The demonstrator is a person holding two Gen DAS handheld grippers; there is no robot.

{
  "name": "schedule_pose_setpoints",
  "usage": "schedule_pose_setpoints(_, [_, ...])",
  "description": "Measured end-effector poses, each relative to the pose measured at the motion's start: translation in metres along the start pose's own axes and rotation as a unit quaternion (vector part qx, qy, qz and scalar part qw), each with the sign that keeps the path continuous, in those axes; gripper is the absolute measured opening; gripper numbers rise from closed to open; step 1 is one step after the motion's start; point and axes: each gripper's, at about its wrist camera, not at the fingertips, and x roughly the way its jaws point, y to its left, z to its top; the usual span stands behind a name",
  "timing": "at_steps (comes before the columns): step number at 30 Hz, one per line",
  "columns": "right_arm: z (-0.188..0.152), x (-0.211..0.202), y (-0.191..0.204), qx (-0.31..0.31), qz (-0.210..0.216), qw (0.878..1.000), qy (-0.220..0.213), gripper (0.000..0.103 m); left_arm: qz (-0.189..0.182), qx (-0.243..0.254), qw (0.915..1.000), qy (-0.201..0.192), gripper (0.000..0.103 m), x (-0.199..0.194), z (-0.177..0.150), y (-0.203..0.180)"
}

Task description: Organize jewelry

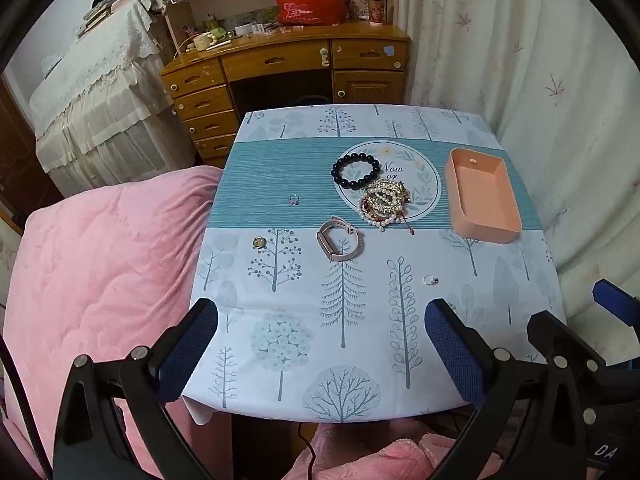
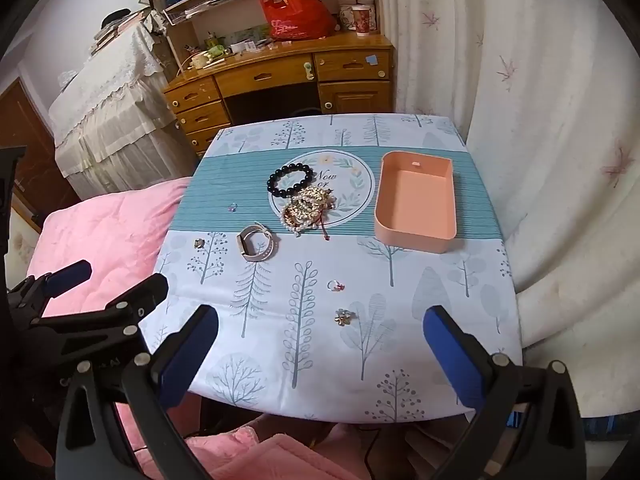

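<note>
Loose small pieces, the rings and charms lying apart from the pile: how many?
4: purple ring left on the teal band, gold charm left of the watch band, red-stone ring and flower charm near. The pile may hide more.

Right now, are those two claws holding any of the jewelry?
Left claw: open, holding nothing, above the near table edge.
Right claw: open, holding nothing.

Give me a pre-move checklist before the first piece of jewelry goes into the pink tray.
1. Left gripper open, nothing between its fingers: ok.
2. Right gripper open, nothing held: ok.
3. Pink tray upright and empty: ok.
4. Black bead bracelet lying free: not ok, it touches the tangled pearl and gold pile.
5. Small ring and flower piece lie apart on the tablecloth, nearest the right gripper: ok.
</note>
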Motion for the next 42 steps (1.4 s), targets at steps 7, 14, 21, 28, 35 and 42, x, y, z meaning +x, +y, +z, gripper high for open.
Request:
schedule_pose_setpoints(7, [-0.002,-0.003,-0.001,0.006,-0.010,1.000,-0.007,0.103,-0.001,0.008,0.9999,-0.007,0.102,-0.004,0.000,-0.001])
schedule_pose_setpoints(14, [-0.004,-0.007,0.000,0.006,-0.018,1.000,-0.016,0.103,-0.002,0.014,0.9998,-0.013,0.102,-0.004,0.002,-0.001])
schedule_pose_setpoints(21, [-0.006,-0.014,0.004,0.002,-0.035,0.999,-0.026,0.103,-0.004,0.017,0.9995,-0.025,0.102,-0.008,0.002,-0.003])
schedule_pose_setpoints(28, [-0.007,-0.016,0.003,0.004,-0.038,0.999,-0.024,0.103,-0.001,0.019,0.9994,-0.029,0.102,-0.009,0.003,-0.005])
schedule_pose_setpoints(35, [-0.008,-0.014,0.002,0.003,-0.040,0.999,-0.021,0.103,-0.005,0.015,0.9998,-0.016,0.102,-0.008,0.000,-0.005])
schedule_pose_setpoints(42, [-0.012,-0.012,0.003,0.006,-0.036,0.999,-0.015,0.103,-0.020,0.010,0.9998,0.002,0.102,-0.008,-0.002,-0.004])
